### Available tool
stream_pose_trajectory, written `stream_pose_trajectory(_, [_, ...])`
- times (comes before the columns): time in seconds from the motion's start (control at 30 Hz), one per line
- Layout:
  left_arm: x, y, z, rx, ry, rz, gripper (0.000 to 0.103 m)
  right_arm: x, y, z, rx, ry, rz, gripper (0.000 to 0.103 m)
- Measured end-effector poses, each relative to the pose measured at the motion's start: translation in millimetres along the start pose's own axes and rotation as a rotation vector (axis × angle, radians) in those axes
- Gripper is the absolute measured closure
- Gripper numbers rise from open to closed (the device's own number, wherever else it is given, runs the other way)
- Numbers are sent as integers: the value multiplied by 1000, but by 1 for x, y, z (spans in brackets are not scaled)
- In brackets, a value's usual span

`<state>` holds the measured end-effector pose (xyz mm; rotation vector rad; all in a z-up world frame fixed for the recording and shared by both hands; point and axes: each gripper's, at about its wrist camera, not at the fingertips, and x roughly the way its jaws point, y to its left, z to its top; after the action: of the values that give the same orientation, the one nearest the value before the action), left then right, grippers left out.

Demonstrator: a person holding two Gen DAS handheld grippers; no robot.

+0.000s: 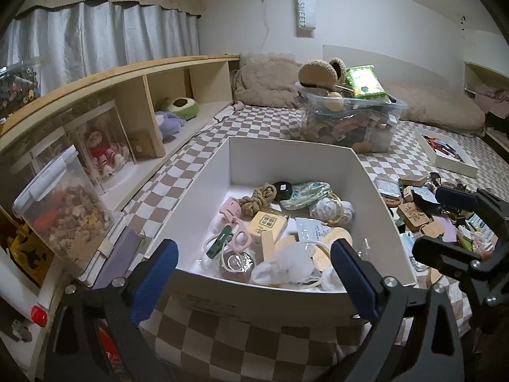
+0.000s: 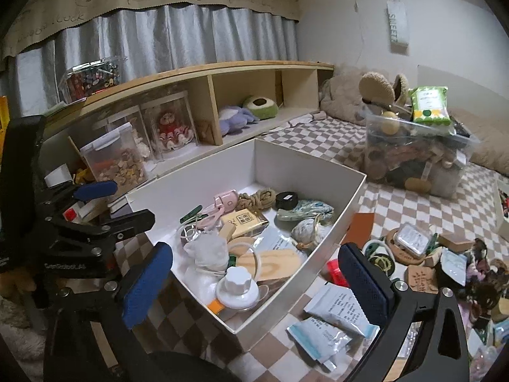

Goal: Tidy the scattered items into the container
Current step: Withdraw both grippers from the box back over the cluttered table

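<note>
White box sits ahead of us, both claws, left and right, apart and empty; grabbing those slick packets under our right claw could slip.

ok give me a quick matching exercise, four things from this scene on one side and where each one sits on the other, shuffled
Things:
1. rope knot
2. wipes pack
3. avocado plush
4. foil sachets

Places:
A. in a shelf cubby
B. on the checked cover, outside the white box
C. inside the white box
D. on top of the clear bin

Pairs: 1-C, 2-D, 3-A, 4-B
</note>
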<state>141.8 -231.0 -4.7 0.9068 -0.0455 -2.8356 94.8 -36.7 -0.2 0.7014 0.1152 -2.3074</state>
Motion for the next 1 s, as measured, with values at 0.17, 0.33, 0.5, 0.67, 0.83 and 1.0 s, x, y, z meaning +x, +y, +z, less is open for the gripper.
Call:
stream_pose_trajectory(0.17, [-9,-5,1,4,-25,15,0,-8,-4,-1,9,-10,-18,0])
stream_pose_trajectory(0.33, [-17,-8,4,-9,-40,7,0,-18,-10,-1,19,-22,-38,0])
stream_pose_trajectory(0.5, [-23,-15,7,-6,-49,-13,0,-26,-15,0,27,-31,-53,0])
stream_pose_trajectory(0.67, [-26,-21,8,-5,-55,-18,0,-34,-18,1,26,-41,-74,0])
stream_pose_trajectory(0.83, [-31,-29,11,-5,-66,-35,0,-42,-24,1,32,-50,-90,0])
stream_pose_trajectory(1.0, [-34,-41,16,-1,-78,-62,0,-53,-32,1,42,-63,-112,0])
